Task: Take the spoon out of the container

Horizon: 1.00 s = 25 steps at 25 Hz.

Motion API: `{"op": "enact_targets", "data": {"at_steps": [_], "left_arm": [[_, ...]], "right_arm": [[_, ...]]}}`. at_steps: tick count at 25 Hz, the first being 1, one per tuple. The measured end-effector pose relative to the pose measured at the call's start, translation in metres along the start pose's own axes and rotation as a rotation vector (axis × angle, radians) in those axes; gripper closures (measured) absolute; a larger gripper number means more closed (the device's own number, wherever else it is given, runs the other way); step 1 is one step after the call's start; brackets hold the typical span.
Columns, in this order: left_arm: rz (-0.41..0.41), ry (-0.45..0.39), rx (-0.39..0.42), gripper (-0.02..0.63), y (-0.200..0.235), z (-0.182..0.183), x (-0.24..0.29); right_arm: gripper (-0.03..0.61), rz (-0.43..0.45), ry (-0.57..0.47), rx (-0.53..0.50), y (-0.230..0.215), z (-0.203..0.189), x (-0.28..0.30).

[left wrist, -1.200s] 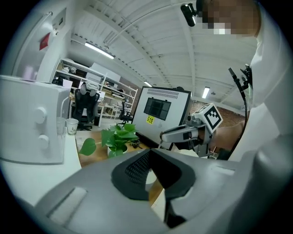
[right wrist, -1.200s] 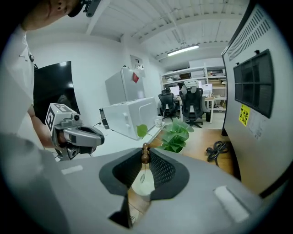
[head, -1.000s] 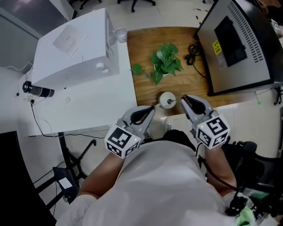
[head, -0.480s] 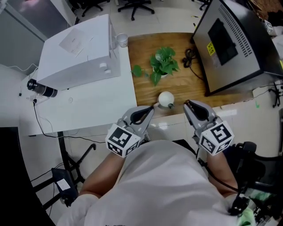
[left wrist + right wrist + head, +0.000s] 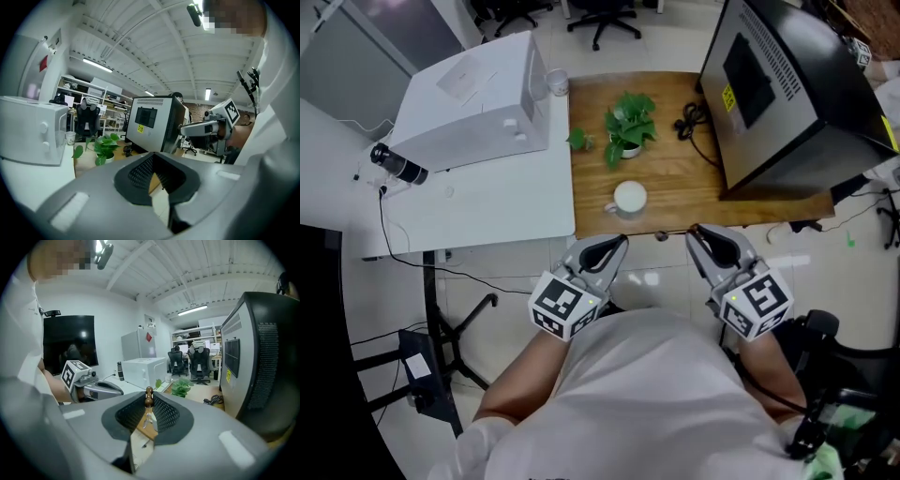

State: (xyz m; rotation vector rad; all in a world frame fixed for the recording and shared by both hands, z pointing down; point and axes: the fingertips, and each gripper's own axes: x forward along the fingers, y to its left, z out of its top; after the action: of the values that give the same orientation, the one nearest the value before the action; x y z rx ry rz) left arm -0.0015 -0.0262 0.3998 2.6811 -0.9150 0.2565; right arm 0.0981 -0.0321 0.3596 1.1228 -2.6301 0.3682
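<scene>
Right hand-held gripper (image 5: 695, 232) is clenched on the spoon (image 5: 149, 400): thin metal stem, with a brown beaded end poking up between the mesh-textured black pads (image 5: 166, 413). So the spoon's out of the round white container (image 5: 629, 198), which sits apart on the wood-grain counter (image 5: 675, 192) near a leafy potted plant (image 5: 626, 122). Left hand-held gripper (image 5: 153, 153) is pinched closed on nothing.

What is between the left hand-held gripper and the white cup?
Just bare wooden table, in the head view, between the left hand-held gripper and the white cup. The spoon is in the right hand-held gripper.
</scene>
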Motion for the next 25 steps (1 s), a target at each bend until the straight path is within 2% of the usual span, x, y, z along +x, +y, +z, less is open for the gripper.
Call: {"op": "enact_targets", "data": {"at_steps": [6,14,21,25], "left_arm": [[0.024,0.018,0.022,0.609,-0.069,-0.017,0.0],[0.105,0.022,0.019,0.609,-0.115,-0.033,-0.014],[0.068,0.027,-0.051,0.609,-0.131,-0.043,-0.024],[0.04,0.046,-0.015,0.609,-0.133,-0.041,-0.033]], "right_arm": [[0.525,0.056,-0.007,0.003,0.011,-0.024,-0.048],[0.525,0.106,0.004,0.004,0.02,-0.054,-0.091],[0.525,0.096,-0.002,0.004,0.035,-0.059,-0.109],[0.525,0.089,0.006,-0.004,0.054,-0.058,-0.107]]}}
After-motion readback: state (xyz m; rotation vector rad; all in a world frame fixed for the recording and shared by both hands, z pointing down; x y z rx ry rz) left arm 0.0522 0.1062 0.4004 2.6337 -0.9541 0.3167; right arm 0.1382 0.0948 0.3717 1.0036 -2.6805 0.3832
